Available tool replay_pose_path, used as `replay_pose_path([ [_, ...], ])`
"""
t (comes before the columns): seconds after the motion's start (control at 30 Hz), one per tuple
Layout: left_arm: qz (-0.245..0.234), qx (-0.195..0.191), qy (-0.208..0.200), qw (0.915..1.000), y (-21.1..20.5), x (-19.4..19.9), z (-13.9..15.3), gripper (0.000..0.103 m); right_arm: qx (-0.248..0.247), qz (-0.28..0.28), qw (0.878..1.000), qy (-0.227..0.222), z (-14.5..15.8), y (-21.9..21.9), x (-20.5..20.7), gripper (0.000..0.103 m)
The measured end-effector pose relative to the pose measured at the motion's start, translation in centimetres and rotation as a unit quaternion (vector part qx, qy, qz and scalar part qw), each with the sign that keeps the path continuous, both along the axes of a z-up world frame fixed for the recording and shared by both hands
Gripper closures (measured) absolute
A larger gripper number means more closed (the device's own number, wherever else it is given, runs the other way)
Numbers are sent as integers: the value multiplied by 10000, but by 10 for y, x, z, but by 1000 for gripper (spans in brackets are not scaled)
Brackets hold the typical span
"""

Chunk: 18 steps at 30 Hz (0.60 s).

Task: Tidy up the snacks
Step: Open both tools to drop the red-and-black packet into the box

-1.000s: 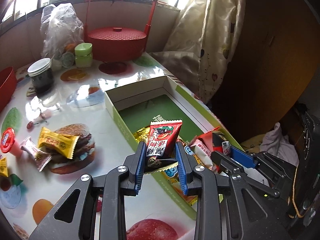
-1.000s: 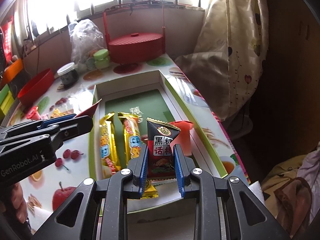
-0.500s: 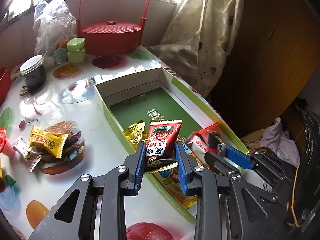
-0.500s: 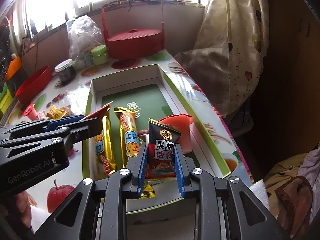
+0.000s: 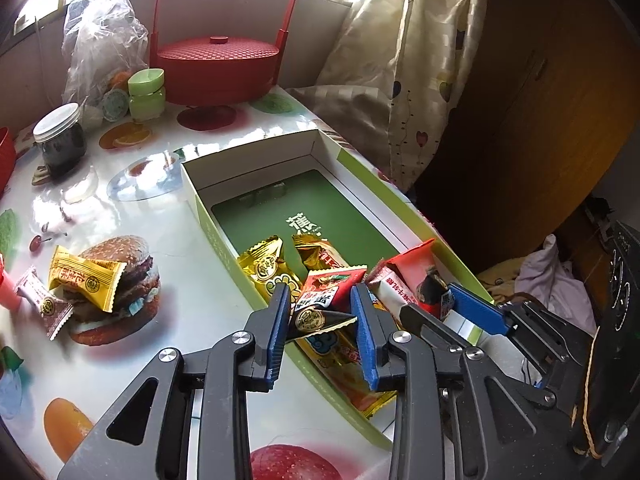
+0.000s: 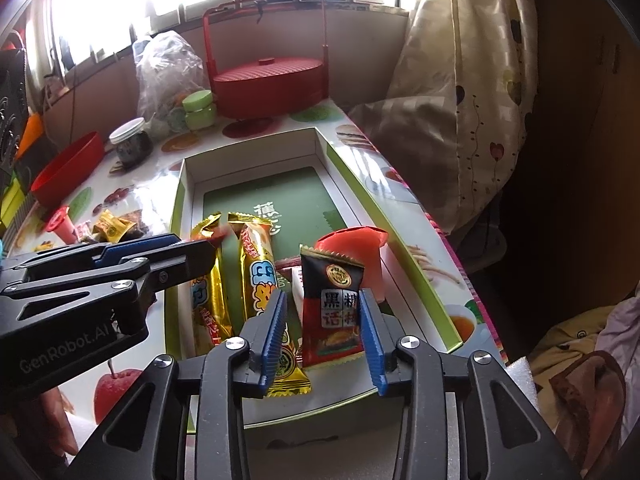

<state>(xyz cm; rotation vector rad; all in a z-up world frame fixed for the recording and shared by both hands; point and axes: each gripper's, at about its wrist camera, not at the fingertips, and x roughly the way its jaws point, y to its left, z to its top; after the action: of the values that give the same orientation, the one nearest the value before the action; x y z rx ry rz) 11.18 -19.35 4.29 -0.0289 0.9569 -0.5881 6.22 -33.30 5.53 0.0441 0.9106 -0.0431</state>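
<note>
A green-rimmed white box [image 5: 192, 184] [image 6: 180, 200] lies on the fruit-print table and holds two gold bars [image 6: 256, 272] and a red packet [image 6: 352, 244]. My left gripper [image 5: 322, 312] hovers over the box's near left wall. Its jaws are opening, but a tilted red snack packet [image 5: 328, 296] still spans both pads. Over the box's near end, my right gripper [image 6: 324, 320] has its jaws opening. A black-and-red candy packet [image 6: 332, 312] stands between them. It leans on the right pad and is clear of the left. A yellow candy [image 5: 84, 280] and a small white one [image 5: 44, 304] lie on the table to the left of the box.
A red lidded basket [image 5: 216, 68], a green jar [image 5: 146, 92], a dark jar [image 5: 60, 140] and a plastic bag [image 5: 100, 48] stand at the back. A red bowl [image 6: 64, 176] sits far left. A curtain [image 5: 400, 80] hangs by the table's right edge.
The right jaws have spread away from the black packet, which now leans on one pad. The red packet in the left jaws has tipped from upright to a slant and sits lower.
</note>
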Motion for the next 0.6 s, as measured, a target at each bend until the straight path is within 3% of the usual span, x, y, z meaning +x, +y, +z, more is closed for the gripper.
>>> replay_pose_path([
  [0.4, -42, -63, 33, 10000, -2, -3, 0, 65, -32, -35, 10000, -20, 1, -2, -5, 53],
  [0.6, 39, -94, -56, 9999, 5, -8, 6, 53, -42, -62, 10000, -51, 4, -1, -8, 50],
])
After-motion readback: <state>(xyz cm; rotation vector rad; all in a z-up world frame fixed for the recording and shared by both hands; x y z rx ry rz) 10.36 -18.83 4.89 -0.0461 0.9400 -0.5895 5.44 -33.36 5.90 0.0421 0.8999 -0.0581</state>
